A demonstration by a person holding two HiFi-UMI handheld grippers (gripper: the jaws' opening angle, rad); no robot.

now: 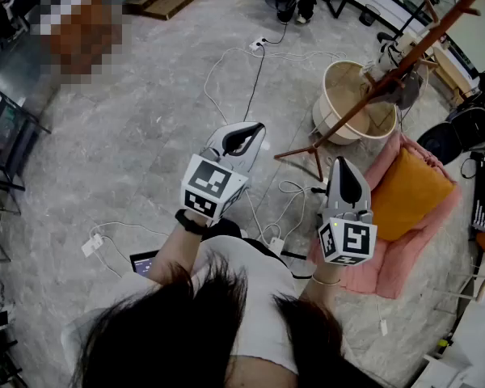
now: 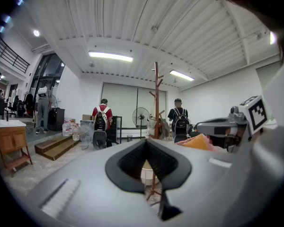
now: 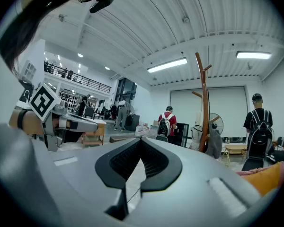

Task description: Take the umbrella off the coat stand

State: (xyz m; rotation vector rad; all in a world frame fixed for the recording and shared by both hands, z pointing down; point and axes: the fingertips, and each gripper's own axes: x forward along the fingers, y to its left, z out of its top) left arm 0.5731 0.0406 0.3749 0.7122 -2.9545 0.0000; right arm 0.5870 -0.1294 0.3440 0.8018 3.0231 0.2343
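A brown wooden coat stand [image 1: 364,103] leans across the head view from its feet on the floor up to the top right. A grey folded umbrella [image 1: 402,90] hangs from one of its pegs. It shows again on the coat stand [image 3: 204,108] in the right gripper view as the grey umbrella [image 3: 214,143]. The stand [image 2: 156,103] is also straight ahead in the left gripper view. My left gripper [image 1: 244,138] and right gripper [image 1: 344,181] are held level, well short of the stand. Both are shut, with nothing between the jaws.
A round beige tub [image 1: 339,111] stands by the stand's feet. To the right lies a pink mat [image 1: 388,257] with an orange cushion [image 1: 419,191] on it. White cables and a power strip [image 1: 92,244] lie on the grey floor. People with backpacks [image 2: 101,119] and a fan [image 2: 141,115] are far off.
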